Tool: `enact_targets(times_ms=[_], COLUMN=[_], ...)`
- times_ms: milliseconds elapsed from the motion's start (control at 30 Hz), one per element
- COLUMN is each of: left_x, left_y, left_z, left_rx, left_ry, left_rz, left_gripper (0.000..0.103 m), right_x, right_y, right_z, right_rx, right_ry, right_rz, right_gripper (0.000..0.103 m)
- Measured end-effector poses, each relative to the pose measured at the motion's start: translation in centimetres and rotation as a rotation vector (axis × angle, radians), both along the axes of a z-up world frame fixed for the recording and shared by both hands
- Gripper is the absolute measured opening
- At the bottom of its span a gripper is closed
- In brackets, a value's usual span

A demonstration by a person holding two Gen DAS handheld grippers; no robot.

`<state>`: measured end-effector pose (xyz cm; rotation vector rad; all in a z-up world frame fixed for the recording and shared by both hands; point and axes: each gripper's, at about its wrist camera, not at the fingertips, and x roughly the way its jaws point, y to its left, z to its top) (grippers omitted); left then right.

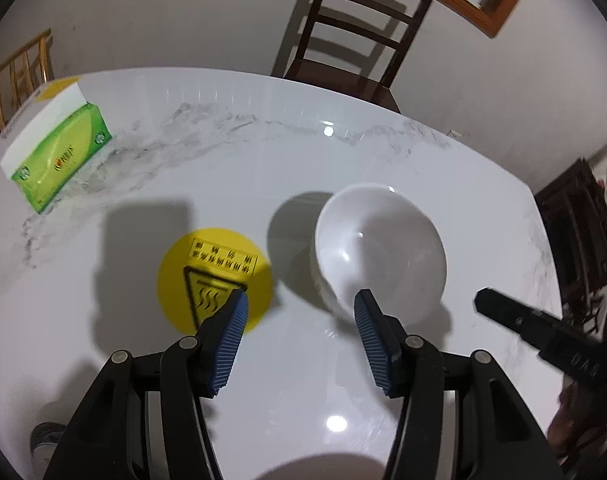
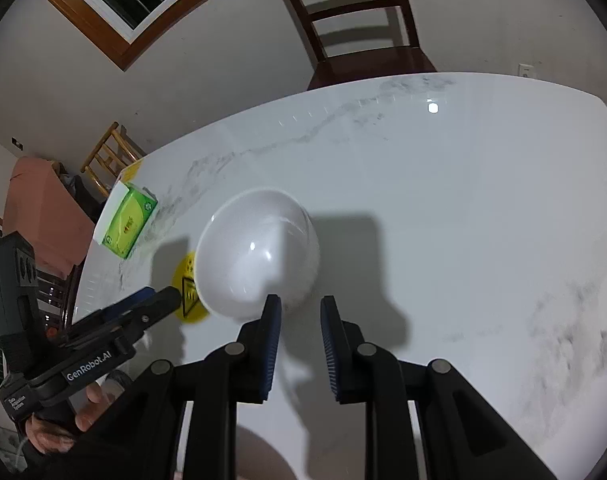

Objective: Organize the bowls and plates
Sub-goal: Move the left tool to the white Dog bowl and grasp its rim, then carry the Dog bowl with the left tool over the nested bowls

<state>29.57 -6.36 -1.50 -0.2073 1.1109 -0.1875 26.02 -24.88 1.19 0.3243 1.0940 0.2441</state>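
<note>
One white bowl (image 1: 379,248) sits mid-bench (image 1: 263,160), just beside the yellow hot-surface sticker (image 1: 213,276) and well apart from the green tissue box (image 1: 59,156) at the far left edge; no plates in view. Left tongs (image 1: 301,306) part-open and empty, right tongs (image 2: 300,312) nearly closed and empty, both near the bowl's near rim. Looks like the approach step; next move needs one pair straddling the rim before closing.

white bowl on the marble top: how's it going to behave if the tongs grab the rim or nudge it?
The white bowl looks like glazed ceramic: rigid, probably breakable. Its glossy highlights suggest a slick rim. The marble table is also shiny, so a nudge would likely slide it rather than tip it.
</note>
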Motion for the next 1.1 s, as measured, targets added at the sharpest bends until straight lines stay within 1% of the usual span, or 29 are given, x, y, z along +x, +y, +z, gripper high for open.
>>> enact_targets(times_ms=[67,167,333,467,567,600,633,700,833,900,1100], left_x=[1.0,1.9,3.1,3.6,3.7,3.8,3.7,3.4,2.7,2.3,0.1], left_y=[0.0,0.0,-0.2,-0.5,-0.8,-1.0,-1.3,-1.6,-1.9,-2.0,-2.3], left_z=[-0.4,-0.8,-2.3,-3.3,-3.6,-3.7,-3.7,-3.6,-3.5,-3.3,-1.6], left_rx=[-0.017,-0.018,-0.026,-0.042,-0.050,-0.055,-0.069,-0.046,-0.053,-0.047,-0.035], left_ry=[0.015,0.022,0.063,0.084,0.083,0.084,0.085,0.082,0.102,0.103,0.090], left_rz=[0.010,0.016,0.019,0.015,-0.001,-0.013,-0.032,-0.034,-0.048,-0.055,-0.077], left_gripper=[0.050,0.050,0.038,0.032,0.024,0.017,0.013,0.013,0.013,0.013,0.013], right_x=[1.0,2.3,3.2,3.8,4.0,4.0,4.0,3.9,3.2,2.7,0.4], right_y=[0.4,1.0,1.4,1.5,1.6,1.6,1.7,1.8,1.6,1.4,1.2], right_z=[-0.4,-1.3,-2.7,-3.4,-3.9,-4.0,-4.2,-4.2,-4.0,-3.8,-2.3], right_rx=[-0.008,-0.026,-0.031,-0.038,-0.039,-0.039,-0.037,-0.035,-0.058,-0.048,-0.042], right_ry=[0.011,0.027,0.051,0.061,0.066,0.067,0.067,0.063,0.060,0.064,0.052], right_rz=[0.002,0.005,0.007,0.005,-0.002,-0.001,0.000,-0.004,-0.009,-0.014,-0.020], right_gripper=[0.021,0.021,0.021,0.021,0.020,0.020,0.020,0.020,0.018,0.018,0.018])
